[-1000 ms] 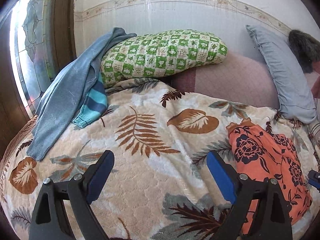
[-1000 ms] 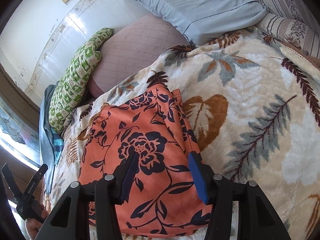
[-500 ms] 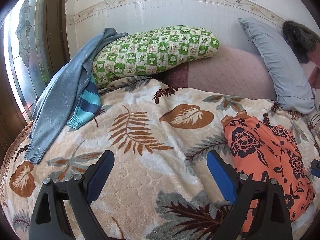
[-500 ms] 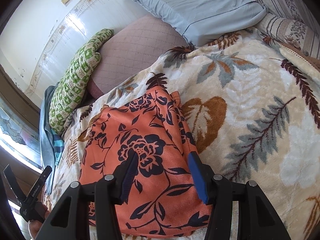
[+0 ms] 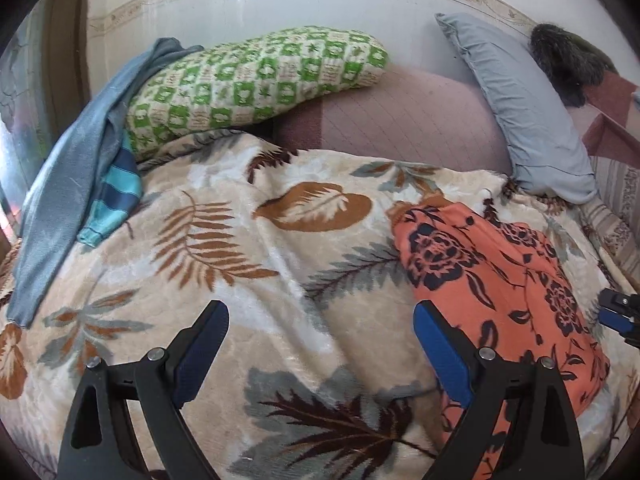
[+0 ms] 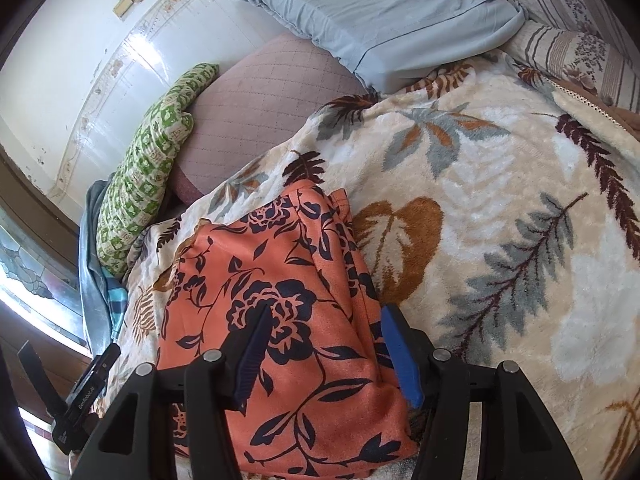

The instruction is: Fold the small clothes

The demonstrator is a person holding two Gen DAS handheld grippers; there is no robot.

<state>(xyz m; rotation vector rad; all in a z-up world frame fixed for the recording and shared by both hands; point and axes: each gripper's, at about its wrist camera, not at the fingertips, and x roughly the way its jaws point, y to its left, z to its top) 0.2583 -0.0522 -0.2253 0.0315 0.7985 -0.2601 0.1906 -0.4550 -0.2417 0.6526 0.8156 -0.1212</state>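
Right gripper (image 6: 324,344) jaws opening, orange floral garment (image 6: 280,300) lengthwise toward pillows

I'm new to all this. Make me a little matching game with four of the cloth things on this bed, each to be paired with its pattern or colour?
Things:
1. garment
2. blanket
3. long cushion
4. pillow

Looks:
A. plain pale blue
B. green and cream checks
C. orange with dark flowers
D. cream with brown and grey leaves

Pairs: 1-C, 2-D, 3-B, 4-A
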